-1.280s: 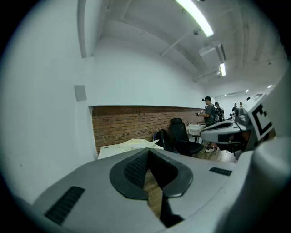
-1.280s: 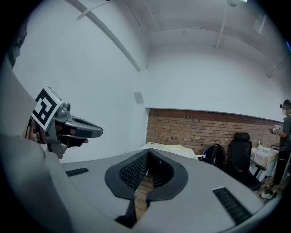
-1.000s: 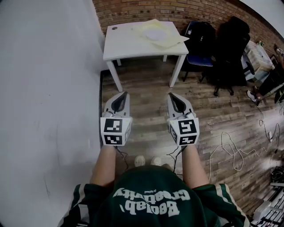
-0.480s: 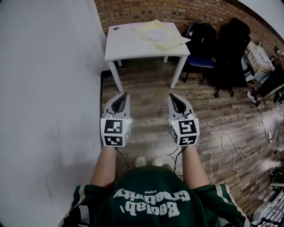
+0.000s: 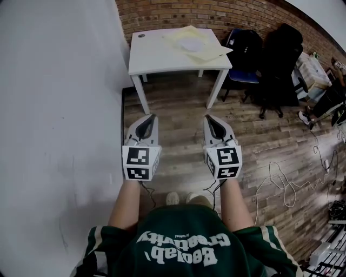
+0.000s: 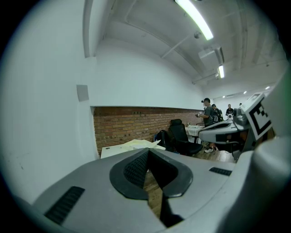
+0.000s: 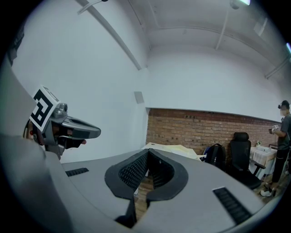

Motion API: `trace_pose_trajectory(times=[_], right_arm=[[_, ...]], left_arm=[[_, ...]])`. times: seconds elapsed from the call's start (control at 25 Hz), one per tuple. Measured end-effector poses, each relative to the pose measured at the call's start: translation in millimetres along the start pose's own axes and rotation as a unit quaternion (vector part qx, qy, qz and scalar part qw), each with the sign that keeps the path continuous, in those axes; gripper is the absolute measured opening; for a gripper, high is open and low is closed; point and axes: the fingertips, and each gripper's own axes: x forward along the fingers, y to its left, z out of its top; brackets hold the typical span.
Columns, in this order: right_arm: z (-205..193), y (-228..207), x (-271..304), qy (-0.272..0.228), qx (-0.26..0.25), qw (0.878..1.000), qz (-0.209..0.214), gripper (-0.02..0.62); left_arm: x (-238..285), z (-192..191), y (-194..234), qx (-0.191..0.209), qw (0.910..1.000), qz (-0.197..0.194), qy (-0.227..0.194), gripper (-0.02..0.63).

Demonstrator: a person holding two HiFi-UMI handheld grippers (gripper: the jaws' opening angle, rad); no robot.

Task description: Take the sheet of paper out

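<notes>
Closest in, the left tool (image 5: 148,118) and the right tool (image 5: 212,118) are held side by side above the wooden floor (image 5: 178,103). Each has its jaws pressed together on nothing, and both point roughly level at the white worktop (image 5: 157,57) ahead. The sheet of paper (image 5: 190,42) lies on the far right part of that worktop, well apart from both tools, ahead and a little to the right, so I judge the right tool the nearer. It shows as a white sheet among pale yellow sheets (image 5: 211,52), one corner of which overhangs the right edge. Whether the yellow layer is a folder or envelope, which way it opens, and the sheet's long axis are too small to tell. A brick wall (image 5: 178,13) stands beyond.
</notes>
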Motion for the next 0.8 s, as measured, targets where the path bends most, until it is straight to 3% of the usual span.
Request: trace_pose_trajectory(times=[0.36, 0.8], right_arm=[[-0.1, 1.5, 7.1, -0.004, -0.006, 1.0, -0.018, -0.008], [-3.8, -25.5, 59.1, -0.007, -0.006, 1.0, -0.016, -0.008]], left_arm=[[6.9, -0.5, 10.1, 0.005, 0.9999, -0.011, -0.01, 0.002], [66.0, 8.3, 24.9, 0.014, 0.9997, -0.016, -0.015, 0.001]])
